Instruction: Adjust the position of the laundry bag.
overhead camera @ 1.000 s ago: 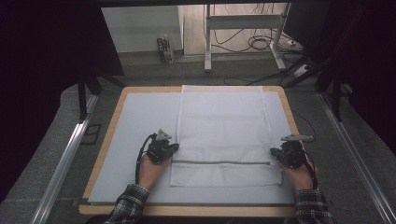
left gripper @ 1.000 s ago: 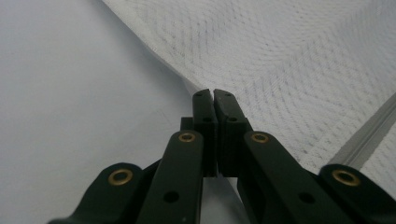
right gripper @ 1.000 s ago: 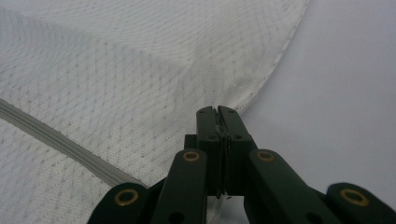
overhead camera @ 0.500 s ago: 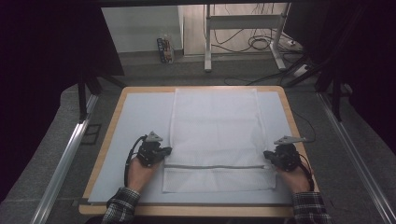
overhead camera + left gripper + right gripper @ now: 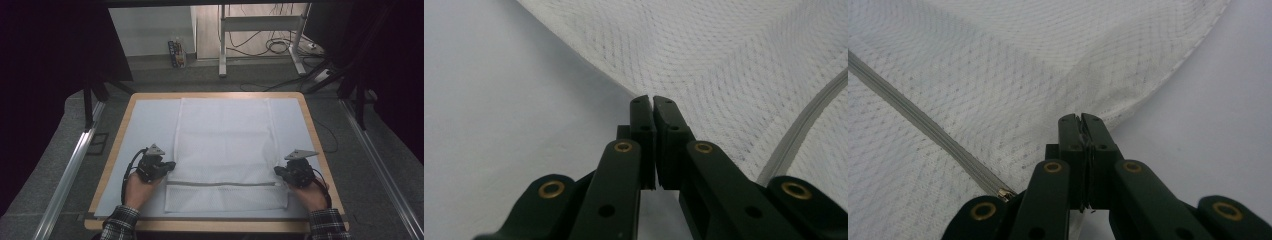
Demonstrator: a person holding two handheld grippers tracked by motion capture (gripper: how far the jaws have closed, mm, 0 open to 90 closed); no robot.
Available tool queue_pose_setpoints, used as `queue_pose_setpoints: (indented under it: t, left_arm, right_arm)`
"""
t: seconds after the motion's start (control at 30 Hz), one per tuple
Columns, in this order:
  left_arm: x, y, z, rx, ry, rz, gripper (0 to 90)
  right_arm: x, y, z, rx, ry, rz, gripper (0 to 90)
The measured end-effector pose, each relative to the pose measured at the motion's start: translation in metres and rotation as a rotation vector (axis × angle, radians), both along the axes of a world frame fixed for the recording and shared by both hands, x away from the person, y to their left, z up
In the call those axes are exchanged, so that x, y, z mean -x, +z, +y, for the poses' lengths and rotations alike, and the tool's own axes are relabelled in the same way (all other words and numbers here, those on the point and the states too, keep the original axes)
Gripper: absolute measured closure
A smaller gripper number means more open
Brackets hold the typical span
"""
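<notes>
A: At the near edge of the table [image 5: 107, 172], what is seen of the two hands?

B: A checked sleeve [image 5: 119, 223] is seen at each lower corner, and a gripper is held in each hand. The left gripper [image 5: 168, 165] is set at the left side of a white mesh bag [image 5: 225, 145], the right gripper [image 5: 278, 172] at its right side.

A: How are the jaws found?

B: In the left gripper view the jaws are pressed together at the bag's edge [image 5: 744, 75], with the mesh pinched between their tips. In the right gripper view the jaws are likewise clamped, and a thin fold of mesh [image 5: 998, 75] is caught in the narrow seam between them.

A: Where is the bag laid?

B: It is spread flat on the pale sheet [image 5: 145, 125] that covers the table, roughly centred. A grey zipper [image 5: 220, 184] is run across it near the front, between the two grippers, with a strip of mesh folded below it. In the right gripper view the zipper's end [image 5: 1005, 192] is seen just beside the jaws.

A: And farther off?

B: Beyond the table, a metal stand [image 5: 260, 37] and loose cables [image 5: 282, 47] are seen on the floor.
</notes>
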State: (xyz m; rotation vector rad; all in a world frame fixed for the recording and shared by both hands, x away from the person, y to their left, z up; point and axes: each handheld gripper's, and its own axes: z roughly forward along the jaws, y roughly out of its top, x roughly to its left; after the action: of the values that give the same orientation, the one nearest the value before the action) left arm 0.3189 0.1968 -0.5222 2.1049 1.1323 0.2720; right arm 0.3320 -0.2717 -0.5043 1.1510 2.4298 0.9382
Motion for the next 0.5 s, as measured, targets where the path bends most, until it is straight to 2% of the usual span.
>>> queue_pose_setpoints:
  t: [0.27, 0.5]
  left_arm:
    - [0.012, -0.002, 0.009, 0.010, 0.007, 0.013, 87.9]
    - [0.024, -0.006, 0.015, 0.002, 0.008, 0.035, 87.5]
  right_arm:
    - [0.011, 0.001, 0.005, -0.004, 0.028, 0.000, 87.3]
    - [0.018, 0.001, 0.015, 0.023, 0.057, -0.002, 87.3]
